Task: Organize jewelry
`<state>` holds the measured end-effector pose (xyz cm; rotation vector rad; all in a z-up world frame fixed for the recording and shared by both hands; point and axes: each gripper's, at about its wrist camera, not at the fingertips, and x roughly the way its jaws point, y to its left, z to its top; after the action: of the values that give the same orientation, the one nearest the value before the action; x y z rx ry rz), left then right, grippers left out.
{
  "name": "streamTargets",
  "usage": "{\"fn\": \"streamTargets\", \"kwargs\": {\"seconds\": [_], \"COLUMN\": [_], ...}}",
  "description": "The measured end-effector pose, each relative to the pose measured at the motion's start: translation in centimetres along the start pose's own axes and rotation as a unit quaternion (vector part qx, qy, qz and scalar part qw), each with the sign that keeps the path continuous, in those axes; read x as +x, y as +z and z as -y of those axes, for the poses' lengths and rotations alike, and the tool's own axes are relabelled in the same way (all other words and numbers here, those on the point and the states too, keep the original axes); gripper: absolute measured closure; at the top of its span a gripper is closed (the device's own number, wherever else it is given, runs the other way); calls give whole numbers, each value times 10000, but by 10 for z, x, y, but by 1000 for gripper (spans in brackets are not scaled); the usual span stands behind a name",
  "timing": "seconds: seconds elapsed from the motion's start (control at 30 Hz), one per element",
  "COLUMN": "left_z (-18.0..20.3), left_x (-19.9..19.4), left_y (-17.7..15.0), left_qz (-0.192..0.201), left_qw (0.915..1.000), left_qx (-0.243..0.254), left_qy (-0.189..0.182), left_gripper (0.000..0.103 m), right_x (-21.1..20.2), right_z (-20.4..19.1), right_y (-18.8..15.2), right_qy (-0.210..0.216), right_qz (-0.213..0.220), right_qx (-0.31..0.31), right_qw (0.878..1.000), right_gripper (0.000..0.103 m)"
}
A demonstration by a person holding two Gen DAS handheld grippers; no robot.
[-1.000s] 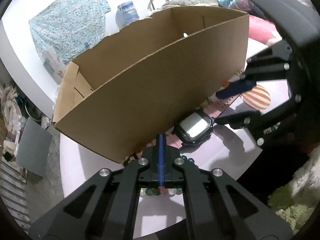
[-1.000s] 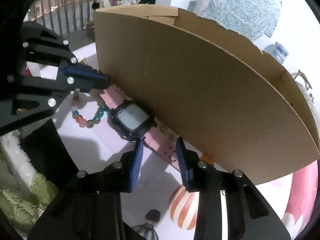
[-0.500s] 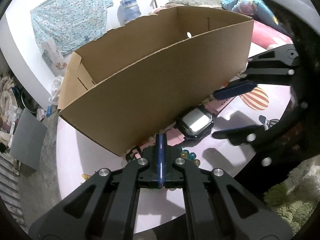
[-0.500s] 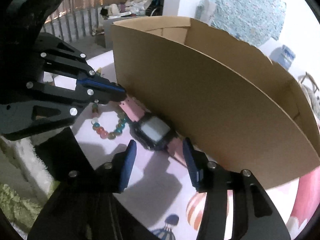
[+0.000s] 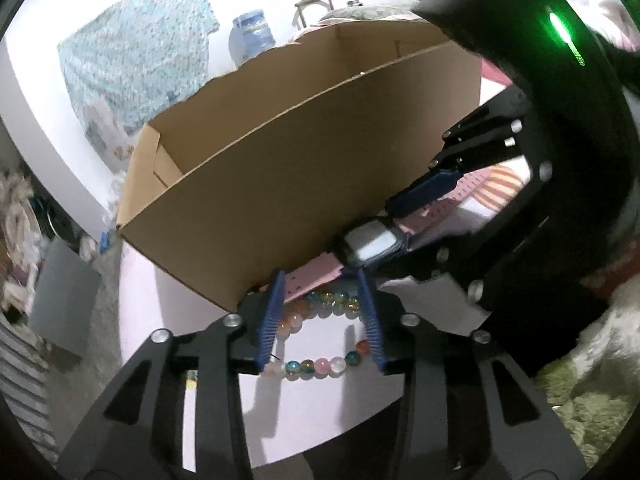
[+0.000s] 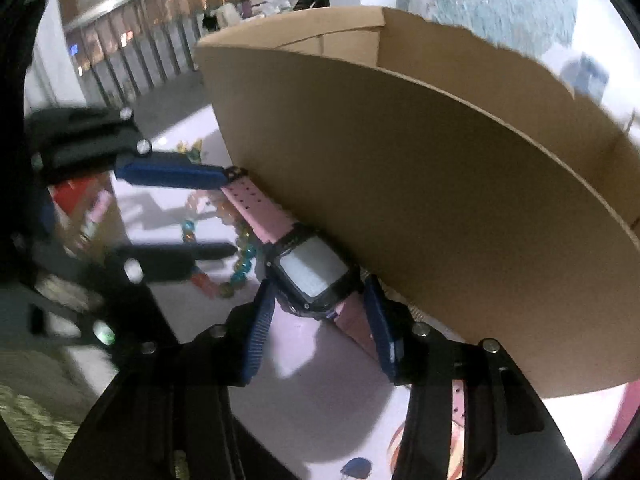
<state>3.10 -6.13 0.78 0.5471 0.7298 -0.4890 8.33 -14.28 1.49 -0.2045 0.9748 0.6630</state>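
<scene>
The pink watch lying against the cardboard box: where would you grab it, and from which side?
Probably the watch by its dark case, from above on the side away from the cardboard box. The case is thick and rigid; the pink strap lies flat and floppy. The right gripper already straddles the case, jaws closing.

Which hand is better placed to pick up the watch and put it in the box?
Right. The right gripper has just been closing and straddles the watch beside the cardboard box; the left gripper, just opened, brackets the bead bracelet.

Pink-strapped watch [image 6: 310, 276] and bead bracelet [image 5: 320, 332] beside cardboard box [image 5: 304, 184]
</scene>
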Motion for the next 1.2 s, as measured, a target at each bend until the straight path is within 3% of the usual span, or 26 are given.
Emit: {"fn": "streamTargets", "kwargs": {"seconds": [0.2, 0.37, 0.67, 0.83, 1.07, 1.2], "left_z": [15, 14, 18, 24, 19, 16], "left_x": [12, 17, 23, 22, 21, 18], "left_y": [1, 1, -1, -2, 0, 2], "left_qz": [-35, -137, -238, -227, -202, -191], "left_qw": [9967, 9957, 9949, 9916, 9921, 9949], "left_qx": [660, 750, 828, 1078, 1027, 821], "left_qy": [463, 535, 519, 684, 698, 561], "left_gripper": [64, 64, 65, 84, 92, 94], "right_x": [-2, -2, -4, -3, -8, -18], "right_z": [19, 32, 34, 34, 40, 36], "right_y": [1, -5, -6, -2, -7, -15], "right_qy": [529, 1035, 1096, 1117, 1093, 737], "right_qz": [-92, -133, -169, -160, -14, 150], "right_qx": [485, 923, 819, 747, 833, 832], "right_qw": [9974, 9903, 9904, 9908, 9905, 9937], "right_gripper": [63, 63, 65, 65, 65, 65]}}
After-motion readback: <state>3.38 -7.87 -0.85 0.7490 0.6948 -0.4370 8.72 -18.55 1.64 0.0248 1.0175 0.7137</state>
